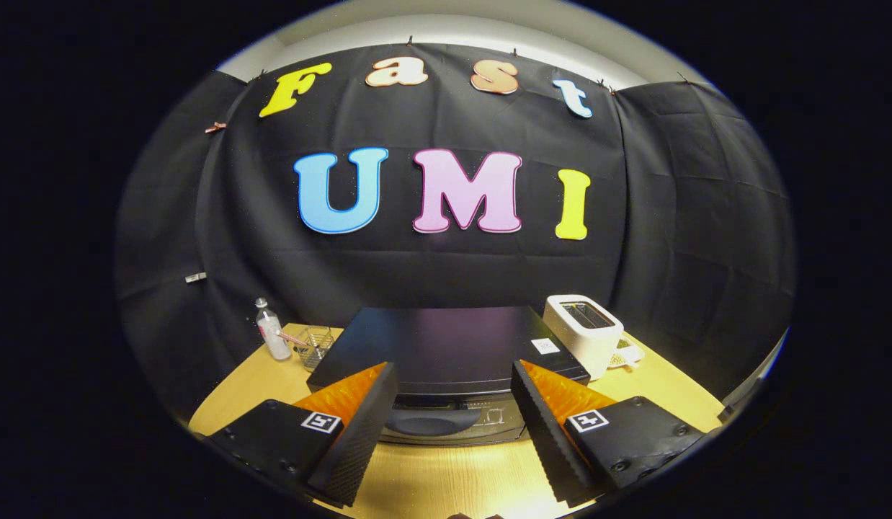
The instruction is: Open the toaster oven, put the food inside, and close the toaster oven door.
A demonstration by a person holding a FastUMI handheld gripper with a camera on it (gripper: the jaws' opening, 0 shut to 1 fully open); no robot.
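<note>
While my claw (453, 404) hangs above the wooden table (446, 476), its two fingers (359, 432) stand wide apart, holding nothing. The black toaster oven (446, 346) sits just ahead of them, seen from above; its dark front, with the handle (435, 419), shows in the gap between my fingers, door looks closed. Right of the oven, just beside it: a white slot toaster (586, 331). Left of it: a clear bottle (271, 330) and a small wire basket (315, 346). Can't tell where the food is.
</note>
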